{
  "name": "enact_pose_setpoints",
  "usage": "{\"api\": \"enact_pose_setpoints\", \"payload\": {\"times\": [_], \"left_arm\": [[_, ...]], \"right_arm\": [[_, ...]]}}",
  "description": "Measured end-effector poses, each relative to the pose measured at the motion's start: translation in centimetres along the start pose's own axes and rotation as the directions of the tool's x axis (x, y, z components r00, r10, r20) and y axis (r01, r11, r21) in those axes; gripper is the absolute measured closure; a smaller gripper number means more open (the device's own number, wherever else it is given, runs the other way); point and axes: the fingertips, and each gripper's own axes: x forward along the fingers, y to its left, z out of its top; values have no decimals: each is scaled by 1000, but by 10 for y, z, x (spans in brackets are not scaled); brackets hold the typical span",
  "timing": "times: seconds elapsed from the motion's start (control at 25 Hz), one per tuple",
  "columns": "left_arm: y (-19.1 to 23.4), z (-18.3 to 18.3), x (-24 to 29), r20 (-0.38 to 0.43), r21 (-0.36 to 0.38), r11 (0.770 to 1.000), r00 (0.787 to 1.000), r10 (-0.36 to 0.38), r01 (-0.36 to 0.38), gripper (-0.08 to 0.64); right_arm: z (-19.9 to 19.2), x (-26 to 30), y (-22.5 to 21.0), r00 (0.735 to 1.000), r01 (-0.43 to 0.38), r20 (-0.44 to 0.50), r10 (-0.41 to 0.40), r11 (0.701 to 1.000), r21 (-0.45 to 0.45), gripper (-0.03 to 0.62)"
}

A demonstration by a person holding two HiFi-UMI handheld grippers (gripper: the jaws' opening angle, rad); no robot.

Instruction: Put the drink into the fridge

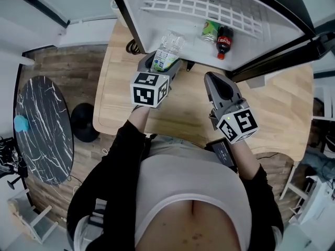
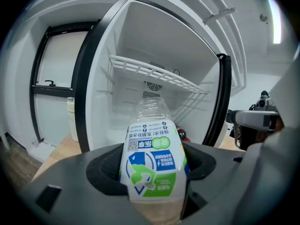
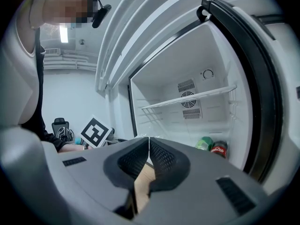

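My left gripper [image 1: 163, 61] is shut on a clear drink bottle [image 1: 167, 52] with a green, blue and white label; the bottle [image 2: 152, 165] fills the left gripper view, pointing into the open fridge [image 2: 154, 64]. The fridge [image 1: 209, 30] stands open on the wooden table, with a white wire shelf [image 1: 204, 7] inside. A cola bottle [image 1: 224, 42] and a green bottle [image 1: 210, 30] lie on the fridge floor at the right. My right gripper [image 1: 220, 88] is shut on nothing, just in front of the fridge opening. In the right gripper view its jaws [image 3: 149, 146] meet at the tips.
The light wooden table [image 1: 282, 109] carries the fridge. A black-framed fridge door [image 1: 293, 51] stands open at the right. A round dark marble table [image 1: 42, 129] stands on the wood floor to the left, and a pale jar [image 2: 71, 116] stands left of the fridge.
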Motion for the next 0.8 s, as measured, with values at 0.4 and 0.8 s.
{"api": "enact_pose_setpoints", "payload": {"times": [0.4, 0.8], "left_arm": [[19, -18, 34, -81, -22, 999, 996, 37, -39, 239], [34, -40, 59, -158, -19, 997, 984, 77, -81, 239]], "right_arm": [[-6, 6, -9, 1000, -6, -11, 6, 1000, 16, 565], [-11, 7, -11, 1000, 1, -27, -1, 1000, 20, 565]]}}
